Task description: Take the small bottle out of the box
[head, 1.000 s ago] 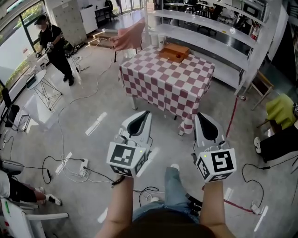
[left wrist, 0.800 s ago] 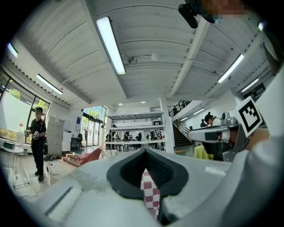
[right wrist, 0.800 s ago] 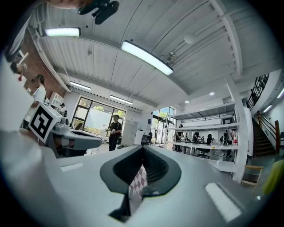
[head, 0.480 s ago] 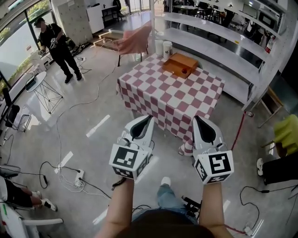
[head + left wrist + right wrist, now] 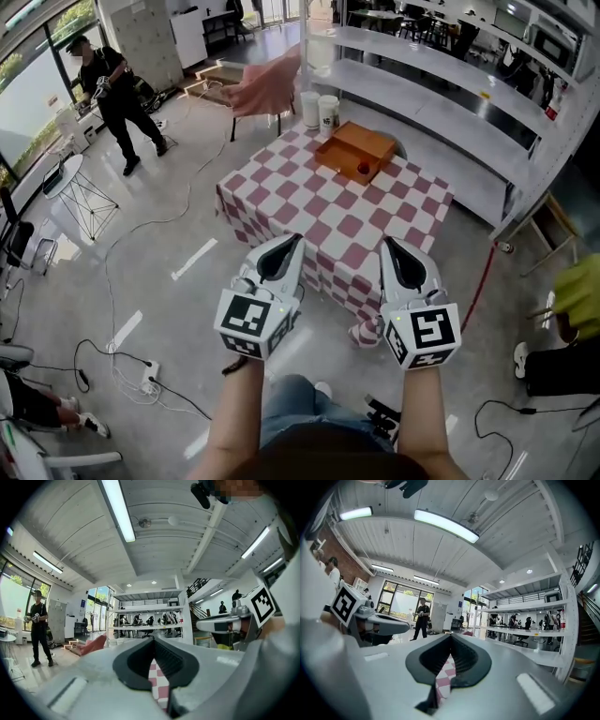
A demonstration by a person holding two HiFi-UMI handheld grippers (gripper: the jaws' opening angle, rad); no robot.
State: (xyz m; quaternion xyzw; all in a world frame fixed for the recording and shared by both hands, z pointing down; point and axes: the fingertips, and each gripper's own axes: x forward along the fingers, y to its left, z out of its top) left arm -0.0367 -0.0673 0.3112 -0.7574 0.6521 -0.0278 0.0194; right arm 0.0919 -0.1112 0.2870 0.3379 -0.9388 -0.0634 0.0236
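Left tool (image 5: 294, 239): jaws clenched, tips meeting, nothing between them. In the left gripper view (image 5: 153, 640) only red-and-white check shows through the slot behind the tips.

Right tool (image 5: 385, 241): jaws clenched as well, empty. The right gripper view (image 5: 451, 637) gives the same check through the slot.

Both tools are held level and side by side, apart, pointing toward the table (image 5: 281, 192). From the head view their tips overlap the table's near edge; cannot tell if they are over it.

Left cube (image 5: 251, 322) and right cube (image 5: 424, 333): black-and-white square markers, patterns only, no letters.

The table has a red-and-white checked cloth. The box (image 5: 349, 142), orange-brown and open-topped, sits toward the far side, well apart from both tools. The bottle (image 5: 364, 170) is inside the box, at its near right corner. It shows only as a small red spot, and any label is too small to read.

Two white cups (image 5: 319, 110) stand together at the far edge, just left of the box. Dark print on the right one is unreadable.

A pink chair (image 5: 264, 86) stands beyond the table's far left corner. White shelves (image 5: 441, 94) run behind the table. Cables (image 5: 141, 225) trail over the grey floor (image 5: 178, 300). A person (image 5: 111, 84) in black stands far left.
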